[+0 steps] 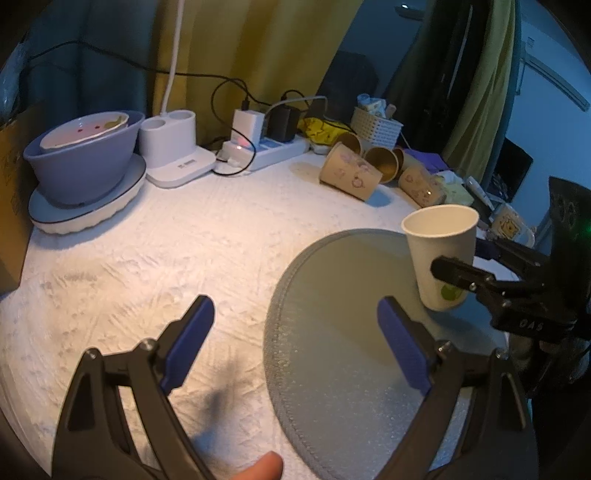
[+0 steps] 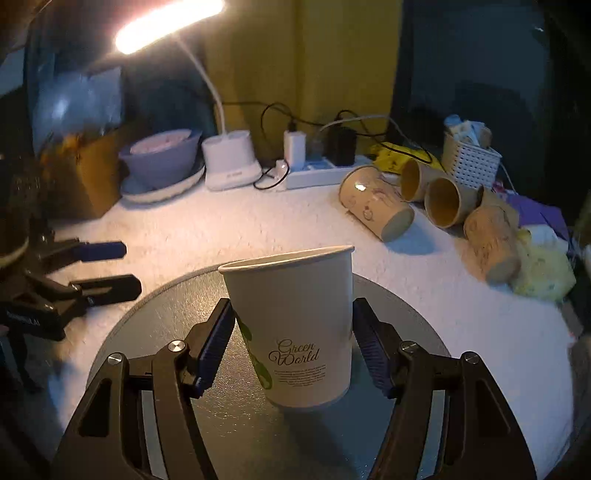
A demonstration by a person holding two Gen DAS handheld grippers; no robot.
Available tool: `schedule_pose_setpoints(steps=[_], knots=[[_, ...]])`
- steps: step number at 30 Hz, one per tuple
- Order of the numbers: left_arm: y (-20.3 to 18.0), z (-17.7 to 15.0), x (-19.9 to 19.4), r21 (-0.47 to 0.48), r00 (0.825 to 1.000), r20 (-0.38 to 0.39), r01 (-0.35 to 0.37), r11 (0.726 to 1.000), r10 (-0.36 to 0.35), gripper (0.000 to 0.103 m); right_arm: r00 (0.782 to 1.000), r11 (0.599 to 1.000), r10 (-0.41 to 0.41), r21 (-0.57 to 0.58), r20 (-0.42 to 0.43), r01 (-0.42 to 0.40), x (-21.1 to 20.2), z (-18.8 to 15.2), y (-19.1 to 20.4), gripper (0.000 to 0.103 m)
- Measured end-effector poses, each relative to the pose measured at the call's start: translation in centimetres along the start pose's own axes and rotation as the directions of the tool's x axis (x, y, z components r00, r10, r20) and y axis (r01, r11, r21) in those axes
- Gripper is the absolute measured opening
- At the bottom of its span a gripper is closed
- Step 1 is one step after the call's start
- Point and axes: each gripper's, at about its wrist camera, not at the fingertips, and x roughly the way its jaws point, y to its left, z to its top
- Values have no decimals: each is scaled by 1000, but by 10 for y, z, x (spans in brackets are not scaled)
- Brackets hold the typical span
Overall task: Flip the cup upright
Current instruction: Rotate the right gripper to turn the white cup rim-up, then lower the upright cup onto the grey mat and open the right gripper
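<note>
Only the left wrist view shows the inside of the blue bowl [image 1: 79, 162] at upper left, where a smaller pale dish sits tilted. It also shows the left gripper [image 1: 295, 339] low in the frame with its blue pads spread wide and nothing between them, hanging over the white cloth [image 1: 147, 258] and the left edge of the round grey mat [image 1: 332, 350]. A fingertip [image 1: 264, 467] pokes in at the bottom edge.

Only the right wrist view shows the lit lamp head [image 2: 166, 26] at upper left and the "Green World" print on the cup. There the left gripper [image 2: 110, 269] appears at the left edge, pads apart.

The paper cup [image 2: 295, 325] sits mouth up, leaning slightly, in the centre of that view on the grey mat [image 2: 147, 325]. The right gripper [image 2: 295, 343] brackets it, one blue pad on each side of its lower half, the left pad against the wall; whether the right pad touches I cannot tell.

In the left view the cup [image 1: 439, 251] stands at right, with the right gripper [image 1: 458, 271] across it. Brown cups [image 2: 376, 206] lie on their sides at upper right, well apart.
</note>
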Motion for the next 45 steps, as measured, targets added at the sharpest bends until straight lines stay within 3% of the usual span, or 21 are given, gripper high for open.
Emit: schedule_pose_setpoints(steps=[6, 11, 19, 39, 45], knots=[[-5, -1, -1, 18, 1000, 8, 10, 1000, -10, 91, 996, 995, 51, 85, 70, -57, -17, -6, -12, 68], [-11, -2, -3, 42, 1000, 19, 20, 999, -21, 91, 999, 994, 44, 96, 30, -47, -16, -11, -11, 69], [-14, -2, -4, 55, 999, 27, 25, 998, -26, 91, 999, 991, 34, 132, 39, -39, -23, -21, -13, 69], [-28, -6, -4, 112, 998, 42, 31, 993, -36, 91, 998, 986, -66, 156, 18, 62, -43, -50, -16, 69], [-37, -11, -7, 136, 998, 42, 38, 990, -44, 91, 995, 983, -97, 159, -11, 98, -44, -57, -11, 75]])
